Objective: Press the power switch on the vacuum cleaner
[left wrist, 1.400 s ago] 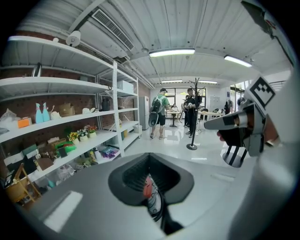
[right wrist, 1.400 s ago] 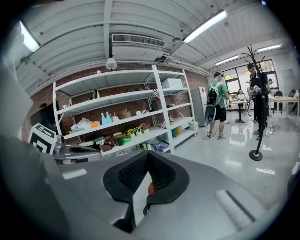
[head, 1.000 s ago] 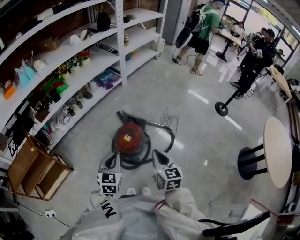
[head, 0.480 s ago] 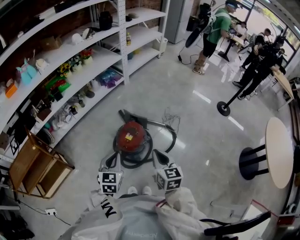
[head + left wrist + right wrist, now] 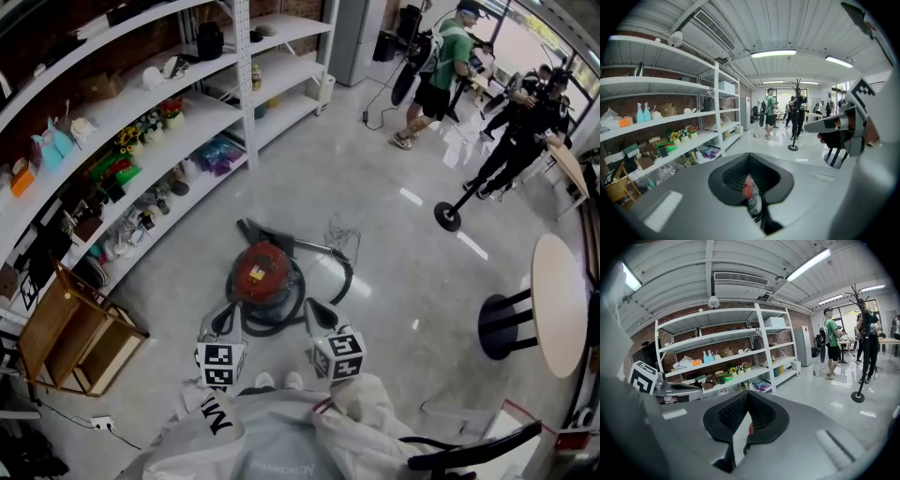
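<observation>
A red canister vacuum cleaner (image 5: 260, 273) sits on the grey floor just ahead of my feet, its dark hose (image 5: 337, 272) coiled round it. I cannot make out its power switch. My left gripper (image 5: 224, 321) hangs above the floor at the vacuum's near left, jaws together. My right gripper (image 5: 313, 312) hangs at its near right, also shut and empty. Neither touches the vacuum. In the left gripper view a sliver of the red vacuum (image 5: 748, 187) shows through the slot below the closed jaws of the left gripper (image 5: 750, 158). The right gripper view shows a smaller red sliver (image 5: 750, 429).
Long white shelves (image 5: 141, 122) packed with small items run along the left. A tilted wooden crate (image 5: 75, 339) lies at the near left. A round table (image 5: 555, 302) and a black pedestal base (image 5: 504, 326) stand at the right. People (image 5: 436, 66) and a floor stand (image 5: 448, 217) are far back.
Both grippers and the vacuum stay where they were. The people at the back have walked a little to the right.
</observation>
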The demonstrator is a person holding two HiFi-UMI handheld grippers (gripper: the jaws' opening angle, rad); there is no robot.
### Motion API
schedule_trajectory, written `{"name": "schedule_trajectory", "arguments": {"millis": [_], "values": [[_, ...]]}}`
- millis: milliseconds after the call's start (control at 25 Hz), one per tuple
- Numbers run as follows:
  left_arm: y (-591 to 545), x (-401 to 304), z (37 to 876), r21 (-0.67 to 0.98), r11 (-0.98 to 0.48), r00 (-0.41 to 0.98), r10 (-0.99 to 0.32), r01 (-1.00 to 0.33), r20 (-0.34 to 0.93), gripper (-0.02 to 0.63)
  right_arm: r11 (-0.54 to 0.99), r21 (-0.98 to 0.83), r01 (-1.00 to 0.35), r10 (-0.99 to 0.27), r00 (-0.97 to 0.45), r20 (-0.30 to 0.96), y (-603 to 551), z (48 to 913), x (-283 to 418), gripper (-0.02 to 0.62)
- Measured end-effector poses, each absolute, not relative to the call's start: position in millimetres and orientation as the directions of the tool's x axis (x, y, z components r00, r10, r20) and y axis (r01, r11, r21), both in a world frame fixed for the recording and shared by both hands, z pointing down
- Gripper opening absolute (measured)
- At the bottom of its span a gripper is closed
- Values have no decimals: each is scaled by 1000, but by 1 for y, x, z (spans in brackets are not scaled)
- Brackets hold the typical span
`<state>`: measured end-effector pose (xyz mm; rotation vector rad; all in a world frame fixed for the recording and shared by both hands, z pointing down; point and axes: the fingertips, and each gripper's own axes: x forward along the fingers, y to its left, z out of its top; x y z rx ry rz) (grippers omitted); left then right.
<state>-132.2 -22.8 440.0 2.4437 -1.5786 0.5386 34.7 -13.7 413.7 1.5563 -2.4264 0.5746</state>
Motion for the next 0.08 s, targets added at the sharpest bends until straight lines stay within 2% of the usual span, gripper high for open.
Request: {"name": "schedule_trajectory", "arguments": {"millis": [80], "values": [[-23, -130, 439, -43, -418, 368, -841, -907, 397, 0, 370, -213, -904, -826, -425, 371, -14, 414, 37, 0]]}}
